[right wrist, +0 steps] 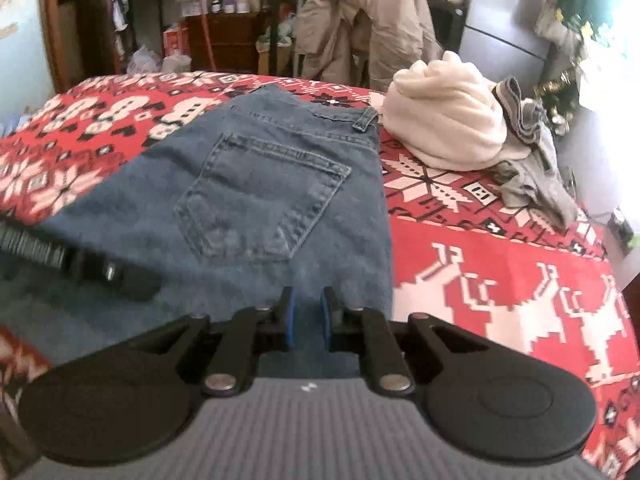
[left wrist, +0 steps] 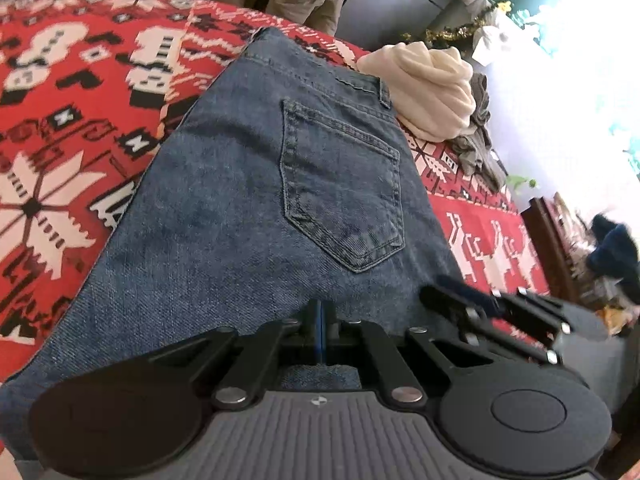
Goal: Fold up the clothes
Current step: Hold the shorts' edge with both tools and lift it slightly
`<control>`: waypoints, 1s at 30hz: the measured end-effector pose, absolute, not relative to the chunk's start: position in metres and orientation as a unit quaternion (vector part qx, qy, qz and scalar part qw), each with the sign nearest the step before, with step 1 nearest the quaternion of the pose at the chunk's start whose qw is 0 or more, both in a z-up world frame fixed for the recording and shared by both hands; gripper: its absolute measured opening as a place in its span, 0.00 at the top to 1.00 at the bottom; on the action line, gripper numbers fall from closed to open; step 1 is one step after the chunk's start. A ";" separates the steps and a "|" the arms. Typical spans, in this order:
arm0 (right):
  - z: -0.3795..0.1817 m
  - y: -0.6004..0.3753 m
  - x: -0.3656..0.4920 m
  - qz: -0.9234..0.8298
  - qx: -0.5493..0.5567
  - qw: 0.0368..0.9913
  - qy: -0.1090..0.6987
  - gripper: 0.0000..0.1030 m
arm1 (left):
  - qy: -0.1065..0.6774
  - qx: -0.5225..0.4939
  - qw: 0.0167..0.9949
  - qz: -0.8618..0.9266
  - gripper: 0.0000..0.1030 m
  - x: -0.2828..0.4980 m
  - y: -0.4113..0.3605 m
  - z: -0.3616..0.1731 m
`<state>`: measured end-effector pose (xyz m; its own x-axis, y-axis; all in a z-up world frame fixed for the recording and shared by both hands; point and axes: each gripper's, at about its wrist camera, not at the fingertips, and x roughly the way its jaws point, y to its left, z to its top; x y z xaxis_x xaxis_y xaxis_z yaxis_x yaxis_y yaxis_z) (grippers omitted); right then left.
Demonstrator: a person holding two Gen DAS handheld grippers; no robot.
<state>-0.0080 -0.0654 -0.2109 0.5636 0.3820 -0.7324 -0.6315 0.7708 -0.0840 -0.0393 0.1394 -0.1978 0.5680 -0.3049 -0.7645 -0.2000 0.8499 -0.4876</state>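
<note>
Both grippers sit on the jeans' (right wrist: 256,184) near edge, pocket at 12 o'clock: left gripper (left wrist: 320,328) fingers closed together, looks pinched on denim, right gripper (right wrist: 308,320) fingers slightly apart, probably so the fold lifts evenly

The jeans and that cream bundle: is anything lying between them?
Nothing; in the right wrist view the jeans waistband reaches almost to the cream bundle, with only red blanket showing.

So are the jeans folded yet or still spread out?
Folded at least once, it seems: the jeans lie as a compact flat panel on the red blanket, back pocket up, no legs trailing. How many folds: cannot tell.
</note>
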 end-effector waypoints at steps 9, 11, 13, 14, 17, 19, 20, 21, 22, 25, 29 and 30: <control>-0.184 -0.070 0.008 0.308 -0.134 0.869 0.363 0.85 | 0.428 -0.292 0.855 -0.006 0.94 -0.031 0.169 -0.172; -0.180 -0.061 0.020 0.312 -0.122 0.870 0.360 0.85 | 0.428 -0.291 0.856 0.003 0.94 -0.020 0.178 -0.170; -0.180 -0.051 0.032 0.314 -0.119 0.872 0.357 0.85 | 0.430 -0.277 0.859 0.014 0.94 -0.006 0.183 -0.171; -0.182 -0.046 0.039 0.316 -0.113 0.870 0.360 0.85 | 0.432 -0.271 0.860 0.020 0.94 0.001 0.185 -0.172; -0.195 -0.038 0.061 0.313 -0.090 0.859 0.395 0.87 | 0.449 -0.265 0.853 0.035 0.95 0.016 0.194 -0.185; -0.205 -0.040 0.071 0.299 -0.088 0.860 0.403 0.88 | 0.449 -0.279 0.848 0.030 0.97 0.014 0.204 -0.192; -0.208 -0.045 0.073 0.299 -0.084 0.861 0.403 0.91 | 0.446 -0.284 0.848 0.027 0.97 0.010 0.207 -0.193; -0.210 -0.050 0.075 0.298 -0.080 0.862 0.403 0.95 | 0.444 -0.288 0.848 0.024 0.97 0.007 0.211 -0.194; -0.211 -0.054 0.077 0.296 -0.079 0.862 0.404 1.00 | 0.441 -0.293 0.848 0.022 0.97 0.004 0.215 -0.195; -0.212 -0.067 0.077 0.293 -0.081 0.864 0.400 1.00 | 0.437 -0.294 0.850 0.020 0.97 -0.004 0.222 -0.195; -0.212 -0.080 0.079 0.276 -0.080 0.867 0.408 0.97 | 0.439 -0.290 0.850 0.021 0.97 -0.013 0.223 -0.194; -0.210 -0.084 0.081 0.271 -0.073 0.866 0.413 0.95 | 0.440 -0.287 0.851 0.022 0.97 -0.015 0.222 -0.194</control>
<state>0.0810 -0.0836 -0.2105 0.5121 0.4101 -0.7547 -0.5306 0.8420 0.0975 -0.0149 0.2217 -0.1936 0.6121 -0.2149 -0.7610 -0.2894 0.8347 -0.4685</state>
